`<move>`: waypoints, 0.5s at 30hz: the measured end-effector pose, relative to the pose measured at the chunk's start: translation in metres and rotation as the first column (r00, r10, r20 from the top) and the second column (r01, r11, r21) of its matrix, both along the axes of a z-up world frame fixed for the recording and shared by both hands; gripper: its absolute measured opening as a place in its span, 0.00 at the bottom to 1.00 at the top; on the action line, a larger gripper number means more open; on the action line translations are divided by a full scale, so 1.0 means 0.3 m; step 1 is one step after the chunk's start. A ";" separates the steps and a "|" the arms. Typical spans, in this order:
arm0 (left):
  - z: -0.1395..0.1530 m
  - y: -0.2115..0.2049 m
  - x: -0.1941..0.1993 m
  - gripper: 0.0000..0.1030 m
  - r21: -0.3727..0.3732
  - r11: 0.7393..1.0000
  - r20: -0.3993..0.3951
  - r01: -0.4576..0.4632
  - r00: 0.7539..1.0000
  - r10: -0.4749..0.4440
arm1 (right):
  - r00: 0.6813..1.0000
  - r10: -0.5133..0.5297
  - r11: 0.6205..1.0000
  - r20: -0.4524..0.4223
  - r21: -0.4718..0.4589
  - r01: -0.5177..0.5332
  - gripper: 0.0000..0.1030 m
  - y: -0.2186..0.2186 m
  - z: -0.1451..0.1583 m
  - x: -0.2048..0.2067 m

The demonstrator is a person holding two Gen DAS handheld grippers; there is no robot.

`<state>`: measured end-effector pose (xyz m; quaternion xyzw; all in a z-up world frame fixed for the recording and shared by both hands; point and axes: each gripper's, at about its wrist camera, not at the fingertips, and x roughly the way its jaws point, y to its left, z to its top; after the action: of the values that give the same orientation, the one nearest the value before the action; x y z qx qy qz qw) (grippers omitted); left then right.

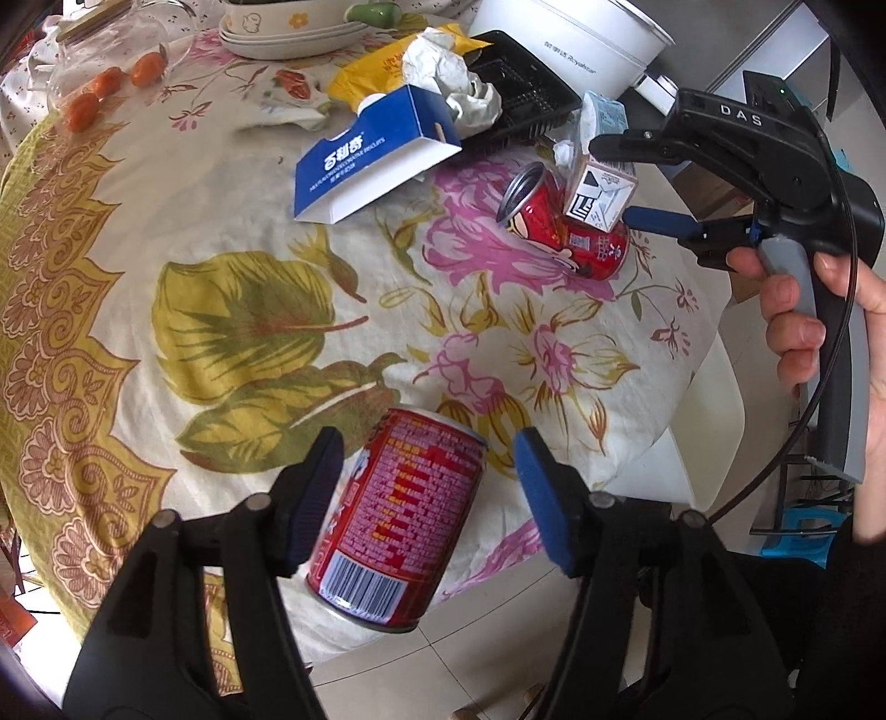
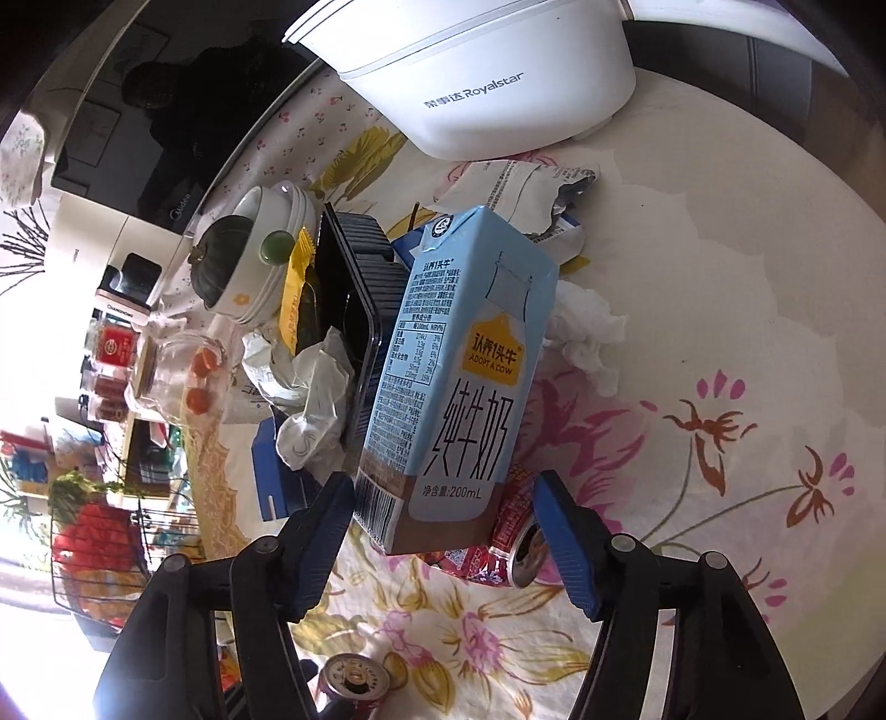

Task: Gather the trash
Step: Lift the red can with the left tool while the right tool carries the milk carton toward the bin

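A red drink can (image 1: 398, 515) lies tilted at the near edge of the flowered tablecloth (image 1: 166, 232), between the pads of my left gripper (image 1: 426, 493). The left pad is against it and the right pad stands clear, so the gripper is open. A light-blue milk carton (image 2: 459, 360) leans on a second, opened red can (image 2: 515, 548). My right gripper (image 2: 443, 509) straddles the carton's base; a gap shows at the right pad. In the left wrist view that gripper (image 1: 612, 180), held by a hand (image 1: 797, 332), brackets the carton (image 1: 601, 194) above the can (image 1: 554, 221).
Behind lie a blue biscuit box (image 1: 376, 160), crumpled paper (image 1: 443, 72), a black plastic tray (image 1: 520, 94), a yellow wrapper (image 1: 365, 72) and a tissue (image 2: 587, 332). A white cooker (image 2: 482, 72), stacked bowls (image 1: 288, 27) and small oranges (image 1: 83, 111) stand at the back.
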<state>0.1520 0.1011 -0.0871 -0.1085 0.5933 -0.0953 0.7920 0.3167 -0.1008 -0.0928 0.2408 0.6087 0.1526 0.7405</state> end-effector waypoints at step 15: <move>-0.126 -0.009 -0.052 0.55 0.095 0.994 -0.092 0.055 0.995 -0.046 | 0.995 -0.085 0.992 -0.052 0.087 0.089 0.72 -0.031 -0.070 0.059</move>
<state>0.1364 0.0985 -0.1248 -0.0588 0.6349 -0.0814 0.7660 0.3345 -0.1102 -0.1137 0.3036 0.6078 0.1416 0.7200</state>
